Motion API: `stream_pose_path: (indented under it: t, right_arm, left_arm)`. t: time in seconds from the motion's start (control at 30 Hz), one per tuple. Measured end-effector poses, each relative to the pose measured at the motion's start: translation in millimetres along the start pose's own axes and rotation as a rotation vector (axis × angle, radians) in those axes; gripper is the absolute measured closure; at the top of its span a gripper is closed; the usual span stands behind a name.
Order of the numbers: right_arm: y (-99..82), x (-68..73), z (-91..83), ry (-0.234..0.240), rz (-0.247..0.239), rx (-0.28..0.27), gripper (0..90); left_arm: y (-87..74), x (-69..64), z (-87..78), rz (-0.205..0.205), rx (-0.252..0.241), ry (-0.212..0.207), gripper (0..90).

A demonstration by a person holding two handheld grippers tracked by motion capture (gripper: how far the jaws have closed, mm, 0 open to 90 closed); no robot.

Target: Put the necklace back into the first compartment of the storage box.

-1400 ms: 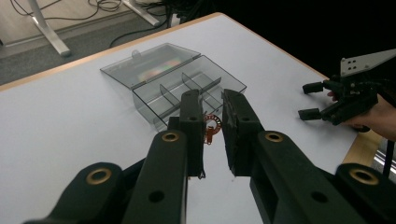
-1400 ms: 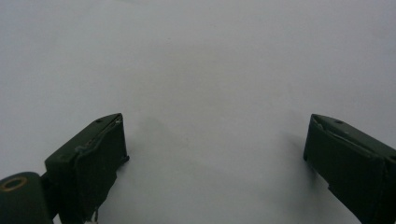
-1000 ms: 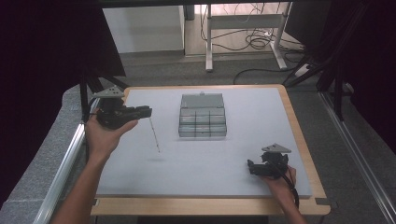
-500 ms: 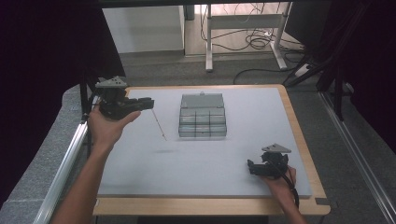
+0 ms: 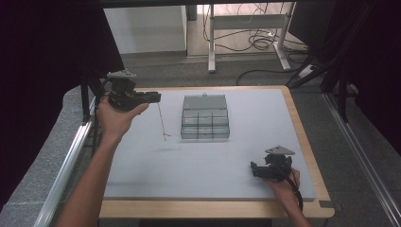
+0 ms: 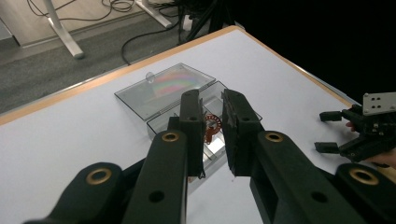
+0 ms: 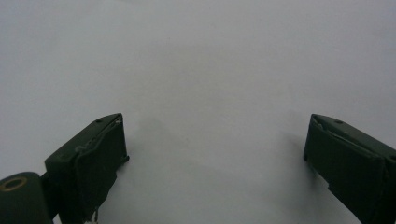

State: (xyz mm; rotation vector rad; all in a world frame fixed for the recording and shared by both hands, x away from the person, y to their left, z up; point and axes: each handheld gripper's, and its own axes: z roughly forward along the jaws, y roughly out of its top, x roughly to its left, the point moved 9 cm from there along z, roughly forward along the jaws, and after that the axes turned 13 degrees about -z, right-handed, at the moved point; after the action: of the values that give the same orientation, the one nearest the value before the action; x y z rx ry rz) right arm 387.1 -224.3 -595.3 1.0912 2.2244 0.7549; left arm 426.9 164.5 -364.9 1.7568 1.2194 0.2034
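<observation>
1. Grey matting covers the counter (image 5: 198, 165), which has a wooden rim along its edges.
2. At the far middle of the counter sits a clear plastic box (image 5: 205, 124) with small compartments, its lid (image 5: 204, 101) folded open on the far side.
3. In the left gripper view the box lid (image 6: 166, 88) lies flat and shows a rainbow sheen.
4. The left gripper (image 5: 153, 97) is held in the air over the far left part of the counter, to the left of the box and apart from it.
5. A thin cord (image 5: 161, 120) hangs from its tip, with a small piece at the bottom end just above the mat, near the box's near left corner.
6. In its own view the left gripper (image 6: 212, 128) has its jaws drawn close with a narrow gap between them; a red and white bit (image 6: 212, 126) shows in that gap, but I cannot tell whether the jaws are pinching the cord.
7. The right gripper (image 5: 254, 169) rests low at the near right of the counter, well apart from the box, held by the person's right hand (image 5: 283, 187).
8. In the right gripper view its jaws stand wide apart over bare mat (image 7: 210, 70), holding nothing.
9. The right gripper (image 6: 329, 130) also appears at the right edge of the left gripper view.
</observation>
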Motion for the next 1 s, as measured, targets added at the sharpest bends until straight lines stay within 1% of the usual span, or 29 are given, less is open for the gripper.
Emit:
stream_pose_path:
  t: [0.33,0.47,0.57,0.73,0.77,1.0]
  right_arm:
    - [0.0,0.2,0.0,0.001,0.003,0.001,5.8]
    - [0.0,0.0,0.0,0.000,0.002,0.000,5.8]
    - [0.0,0.1,-0.1,0.001,0.004,0.001,5.8]
    - [0.1,0.3,-0.1,0.001,0.006,0.001,5.8]
    - [0.1,0.3,-0.1,0.001,0.006,0.001,5.8]
    - [0.0,0.2,-0.1,0.002,0.006,0.001,5.8]
  left_arm:
    - [10.6,2.3,13.3,-0.017,-0.002,-0.001,79.7]
    - [16.7,-0.2,16.7,-0.020,-0.005,-0.004,79.6]
    - [22.9,-3.5,18.5,-0.009,-0.008,-0.002,79.6]
    - [28.9,-6.4,21.9,-0.004,-0.011,-0.002,79.6]
    - [32.3,-7.9,23.7,0.000,-0.013,-0.002,79.7]
    - [42.2,-11.8,32.4,0.002,-0.018,-0.004,79.6]
